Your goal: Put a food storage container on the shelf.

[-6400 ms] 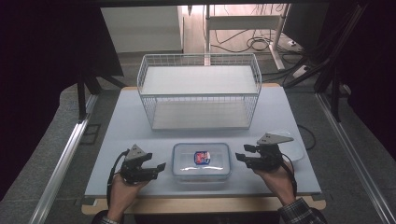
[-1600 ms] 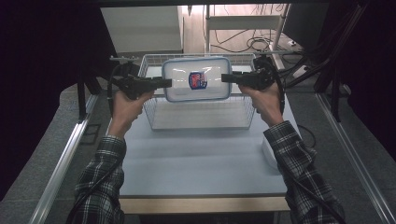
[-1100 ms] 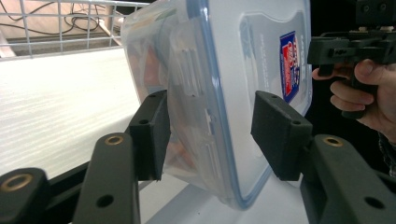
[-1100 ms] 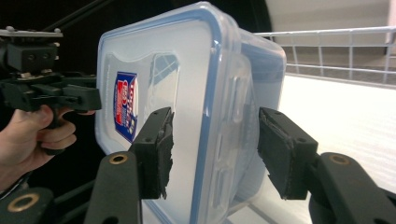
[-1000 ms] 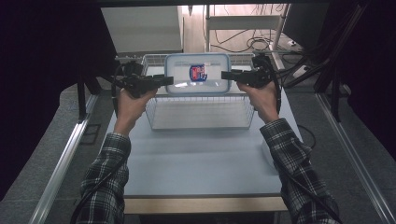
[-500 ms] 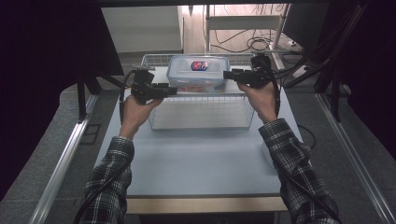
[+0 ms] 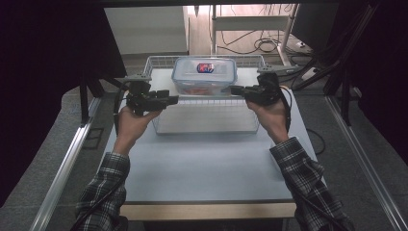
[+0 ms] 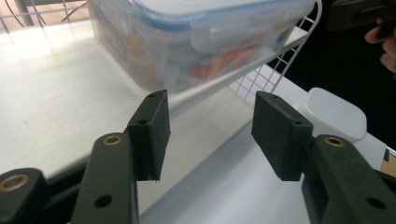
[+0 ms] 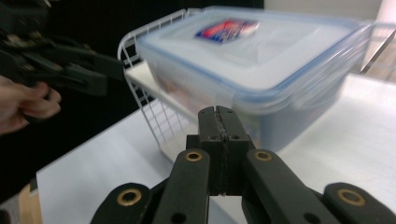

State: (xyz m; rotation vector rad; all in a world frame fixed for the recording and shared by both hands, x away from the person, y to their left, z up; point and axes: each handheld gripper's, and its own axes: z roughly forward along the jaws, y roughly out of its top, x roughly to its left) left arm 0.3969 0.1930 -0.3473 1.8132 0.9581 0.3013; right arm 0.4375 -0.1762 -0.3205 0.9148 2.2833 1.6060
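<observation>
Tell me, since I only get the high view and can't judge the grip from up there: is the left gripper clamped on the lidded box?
Observer: No. In the left gripper view the left gripper has its jaws wide apart with nothing between them, short of the clear box.
Operator: And the right one?
Observer: The right gripper has its jaws pressed together, empty, pointing at the box's near side.
Operator: Anything by the basket I can't make out?
Observer: Yes, a small white-lidded tub stands on the table past the corner of the wire basket.
</observation>
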